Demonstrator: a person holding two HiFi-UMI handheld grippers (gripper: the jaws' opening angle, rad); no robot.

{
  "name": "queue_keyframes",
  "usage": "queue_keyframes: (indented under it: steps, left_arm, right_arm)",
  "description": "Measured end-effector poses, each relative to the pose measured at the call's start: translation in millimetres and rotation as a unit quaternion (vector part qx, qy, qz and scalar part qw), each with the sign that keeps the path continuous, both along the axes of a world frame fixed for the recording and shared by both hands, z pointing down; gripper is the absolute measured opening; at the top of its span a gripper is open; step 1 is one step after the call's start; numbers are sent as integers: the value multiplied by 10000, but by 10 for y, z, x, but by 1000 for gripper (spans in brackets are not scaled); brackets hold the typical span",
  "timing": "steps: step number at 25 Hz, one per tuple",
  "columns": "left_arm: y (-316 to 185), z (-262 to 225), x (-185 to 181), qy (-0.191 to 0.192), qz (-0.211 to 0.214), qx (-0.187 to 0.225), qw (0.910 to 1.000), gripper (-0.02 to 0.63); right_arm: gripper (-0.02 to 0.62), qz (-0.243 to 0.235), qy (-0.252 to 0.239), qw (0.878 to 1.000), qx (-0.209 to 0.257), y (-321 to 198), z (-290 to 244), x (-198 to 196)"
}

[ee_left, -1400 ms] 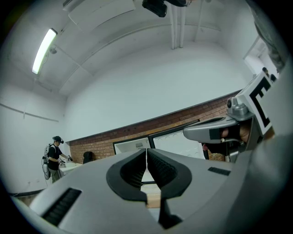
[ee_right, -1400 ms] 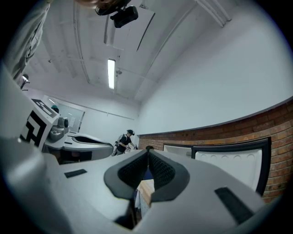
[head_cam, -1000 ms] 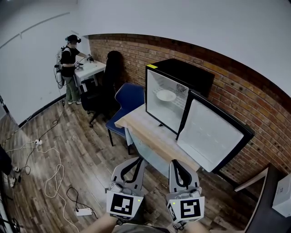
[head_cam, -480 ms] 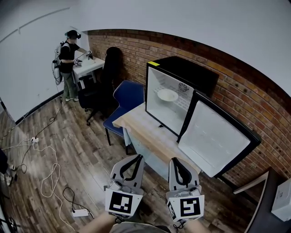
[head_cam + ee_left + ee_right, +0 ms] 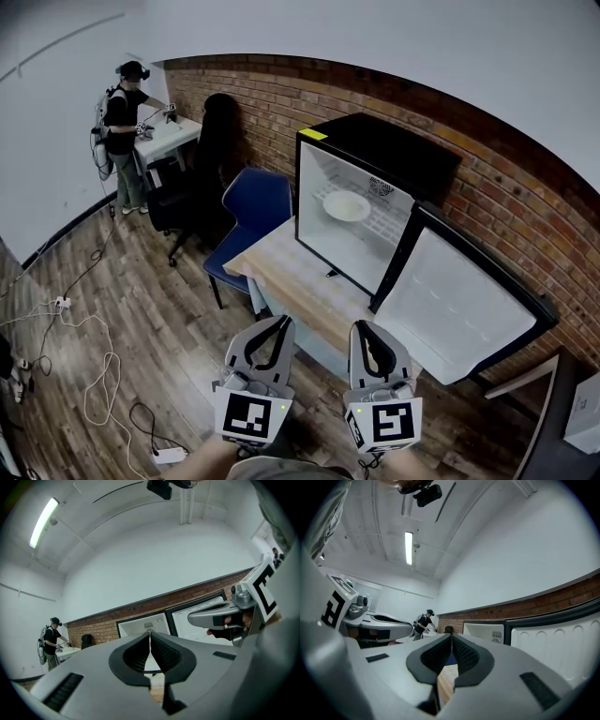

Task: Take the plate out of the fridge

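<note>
A white plate (image 5: 347, 205) lies on the wire shelf inside the small black fridge (image 5: 394, 155), which stands on a wooden table (image 5: 281, 272). Its door (image 5: 459, 305) hangs wide open to the right. My left gripper (image 5: 276, 325) and right gripper (image 5: 364, 330) are held side by side near the bottom of the head view, well short of the table, both shut with nothing between the jaws. In the left gripper view the fridge interior (image 5: 140, 626) shows beyond the closed tips (image 5: 150, 632); the right gripper view shows the fridge (image 5: 485, 631) and door (image 5: 555, 644).
A blue chair (image 5: 248, 211) stands at the table's left end, a black office chair (image 5: 187, 192) behind it. Another person (image 5: 117, 117) works at a white desk (image 5: 164, 141) by the far wall. Cables and a power strip (image 5: 169, 456) lie on the wood floor.
The view has drifted closer to the fridge; the fridge and table sit slightly lower and nearer the centre. Both grippers stay shut, in the same place in the frame.
</note>
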State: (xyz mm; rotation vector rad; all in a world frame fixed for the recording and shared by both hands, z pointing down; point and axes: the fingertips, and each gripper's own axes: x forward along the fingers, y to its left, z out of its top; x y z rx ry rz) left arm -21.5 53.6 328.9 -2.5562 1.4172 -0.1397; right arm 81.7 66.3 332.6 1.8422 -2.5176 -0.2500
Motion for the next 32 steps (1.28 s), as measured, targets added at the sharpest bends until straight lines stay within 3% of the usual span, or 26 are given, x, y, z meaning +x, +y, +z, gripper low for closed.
queue_keyframes:
  steps: [22, 32]
  left_arm:
    - [-2414, -104, -159, 25, 705, -247, 9972, 21]
    - [-3040, -116, -6, -7, 1078, -296, 9937, 21]
  right_arm:
    - [31, 1004, 209, 9944, -254, -2170, -132, 115]
    - [31, 1428, 176, 9888, -394, -2601, -95, 367]
